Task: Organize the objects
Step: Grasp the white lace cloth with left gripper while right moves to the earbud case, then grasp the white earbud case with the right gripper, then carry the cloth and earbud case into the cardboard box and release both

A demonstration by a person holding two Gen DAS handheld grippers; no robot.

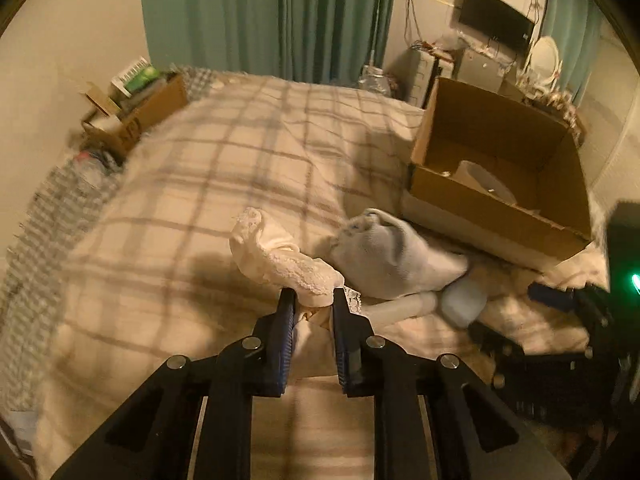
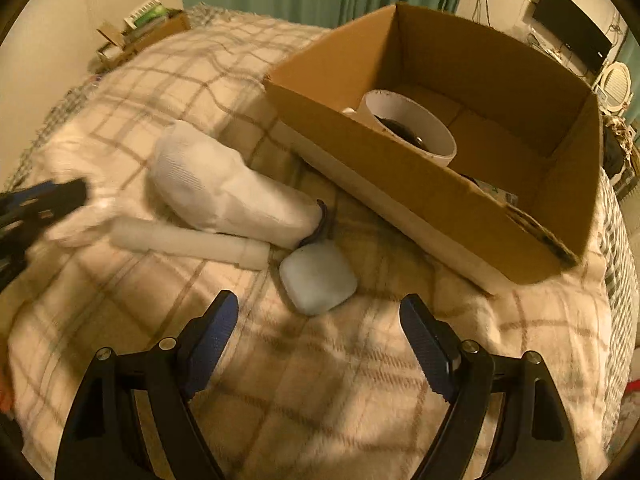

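Note:
My left gripper point(image 1: 313, 295) is shut on a cream lace-trimmed cloth point(image 1: 280, 256) and holds it just above the plaid bed. Next to it lie a white sock point(image 1: 392, 256), a white tube point(image 1: 400, 308) and a pale blue rounded case point(image 1: 464, 300). In the right wrist view my right gripper point(image 2: 318, 312) is open and empty, its fingers either side of the pale blue case point(image 2: 318, 278) and a little short of it. The sock point(image 2: 228, 196) and tube point(image 2: 192, 242) lie to its left. An open cardboard box point(image 2: 420, 196) holds a white cup point(image 2: 416, 128).
The plaid blanket point(image 1: 224, 160) covers the bed. A second cardboard box point(image 1: 136, 116) full of items sits at the far left corner. Green curtains point(image 1: 272, 16), a wall TV point(image 1: 496, 20) and cluttered shelves stand behind. The left gripper shows at the right wrist view's left edge point(image 2: 36, 204).

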